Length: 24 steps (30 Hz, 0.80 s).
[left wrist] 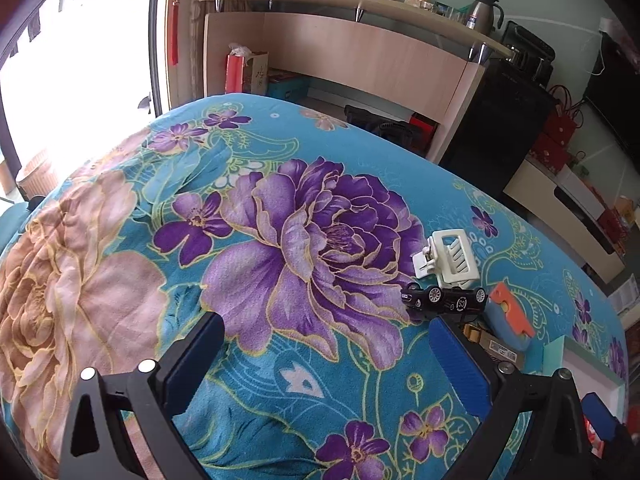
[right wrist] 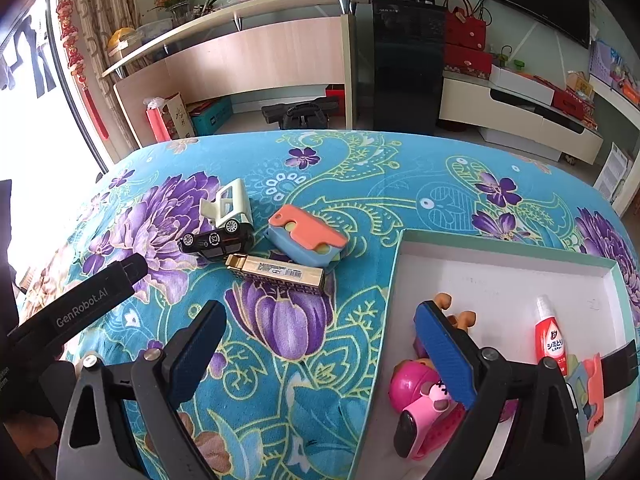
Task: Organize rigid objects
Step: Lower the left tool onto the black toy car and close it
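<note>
Four loose items lie on the floral blanket: a white hair clip (right wrist: 232,204), a black toy car (right wrist: 216,240) on its side, an orange-and-blue case (right wrist: 306,236) and a gold box (right wrist: 276,272). My right gripper (right wrist: 320,348) is open over the blanket and the tray's left edge, with nothing between its pads. Its right finger (right wrist: 444,352) hangs in front of a pink toy (right wrist: 416,400) in the white tray (right wrist: 500,252). My left gripper (left wrist: 328,360) is open and empty, with the toy car (left wrist: 444,298) and hair clip (left wrist: 446,256) just beyond its right finger.
The tray also holds a red bottle (right wrist: 550,336) and an orange-and-blue item (right wrist: 588,384). The left tool's black body (right wrist: 92,304) reaches in from the left. Beyond the blanket's far edge stand a wooden counter (right wrist: 256,56), a black cabinet (right wrist: 408,68) and a low white unit (right wrist: 520,120).
</note>
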Each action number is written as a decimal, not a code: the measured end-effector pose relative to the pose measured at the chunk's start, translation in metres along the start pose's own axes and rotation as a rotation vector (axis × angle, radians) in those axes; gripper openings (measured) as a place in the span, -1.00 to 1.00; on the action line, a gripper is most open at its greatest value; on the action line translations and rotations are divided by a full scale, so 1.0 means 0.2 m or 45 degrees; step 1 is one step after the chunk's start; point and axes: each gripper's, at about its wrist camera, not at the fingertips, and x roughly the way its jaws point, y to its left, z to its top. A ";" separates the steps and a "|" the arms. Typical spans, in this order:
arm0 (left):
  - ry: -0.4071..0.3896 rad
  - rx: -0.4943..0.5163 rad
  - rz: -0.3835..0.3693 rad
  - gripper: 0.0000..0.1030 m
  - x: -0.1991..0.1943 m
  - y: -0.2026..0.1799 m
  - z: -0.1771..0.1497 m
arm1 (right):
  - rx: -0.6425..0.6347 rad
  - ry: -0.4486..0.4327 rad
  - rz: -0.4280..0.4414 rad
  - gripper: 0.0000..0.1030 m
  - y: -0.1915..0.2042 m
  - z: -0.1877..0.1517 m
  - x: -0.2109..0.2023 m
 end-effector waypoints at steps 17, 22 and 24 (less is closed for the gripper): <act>0.103 0.147 -0.080 1.00 0.18 -0.22 0.10 | 0.160 -0.041 -0.095 0.85 -0.16 0.23 0.10; 0.154 0.179 -0.124 1.00 0.24 -0.29 0.07 | 0.208 -0.026 -0.107 0.85 -0.23 0.23 0.13; 0.155 0.188 -0.128 1.00 0.24 -0.32 0.07 | 0.229 -0.010 -0.118 0.85 -0.24 0.23 0.14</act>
